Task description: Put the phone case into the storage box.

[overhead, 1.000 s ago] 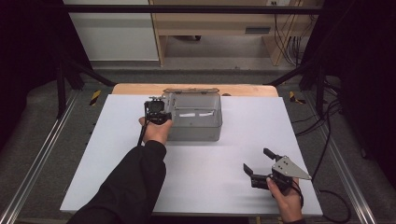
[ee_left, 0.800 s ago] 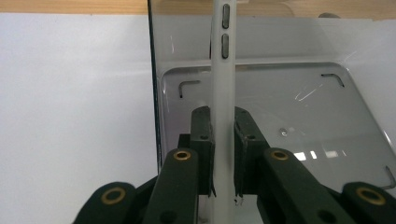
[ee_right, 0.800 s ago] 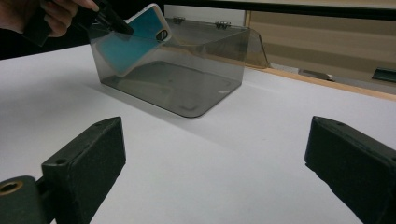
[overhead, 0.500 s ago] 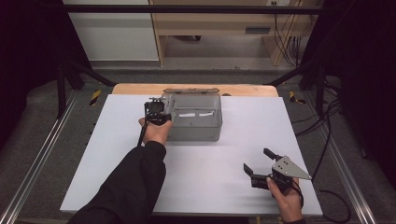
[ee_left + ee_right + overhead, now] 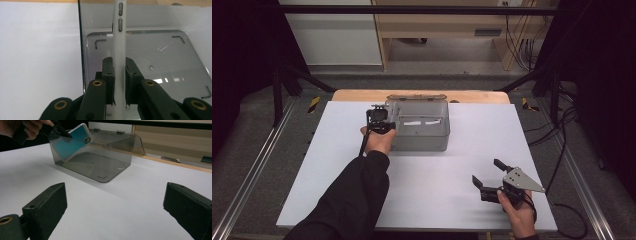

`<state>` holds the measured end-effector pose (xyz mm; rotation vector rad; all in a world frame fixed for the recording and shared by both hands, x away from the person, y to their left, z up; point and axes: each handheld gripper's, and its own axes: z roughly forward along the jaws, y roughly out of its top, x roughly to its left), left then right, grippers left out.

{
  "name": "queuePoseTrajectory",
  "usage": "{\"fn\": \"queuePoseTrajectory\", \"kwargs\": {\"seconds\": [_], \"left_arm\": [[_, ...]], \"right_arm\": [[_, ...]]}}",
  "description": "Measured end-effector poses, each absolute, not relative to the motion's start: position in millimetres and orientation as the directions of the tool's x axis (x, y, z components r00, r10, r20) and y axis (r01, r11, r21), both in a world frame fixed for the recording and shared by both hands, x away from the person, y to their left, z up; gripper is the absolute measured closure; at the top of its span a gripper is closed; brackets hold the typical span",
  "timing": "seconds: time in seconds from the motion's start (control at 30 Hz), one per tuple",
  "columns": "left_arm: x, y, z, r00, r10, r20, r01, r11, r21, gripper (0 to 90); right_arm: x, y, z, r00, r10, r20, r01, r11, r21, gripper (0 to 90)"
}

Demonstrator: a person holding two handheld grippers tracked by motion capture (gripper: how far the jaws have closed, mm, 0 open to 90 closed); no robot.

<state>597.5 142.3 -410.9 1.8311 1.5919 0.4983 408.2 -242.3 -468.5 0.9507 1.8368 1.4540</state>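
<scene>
White covers the surface (image 5: 337, 165), with a clear grey plastic box (image 5: 419, 127) standing open near its far edge. At the box's left end, the left tongs (image 5: 119, 75) are clamped on the edge of a white-cased phone (image 5: 119, 37), holding it tilted over the box's rim, partly inside. Seen from the right gripper view, its back is teal. Well apart, near the front right corner, the right tongs (image 5: 486, 176) stand wide apart, holding nothing.

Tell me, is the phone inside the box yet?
Partly in: the phone, tilted, dips below the clear box rim, held by the left gripper.
</scene>
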Motion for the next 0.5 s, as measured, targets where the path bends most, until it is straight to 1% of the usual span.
{"fn": "queuePoseTrajectory", "kwargs": {"seconds": [0.5], "left_arm": [[597.5,140.9,-410.4,0.186,0.975,-0.125,0.726,-0.051,0.685,80.5]], "right_arm": [[408.6,-241.5,-469.2,-0.562,0.827,-0.02,0.173,0.141,0.975,5.2]]}}
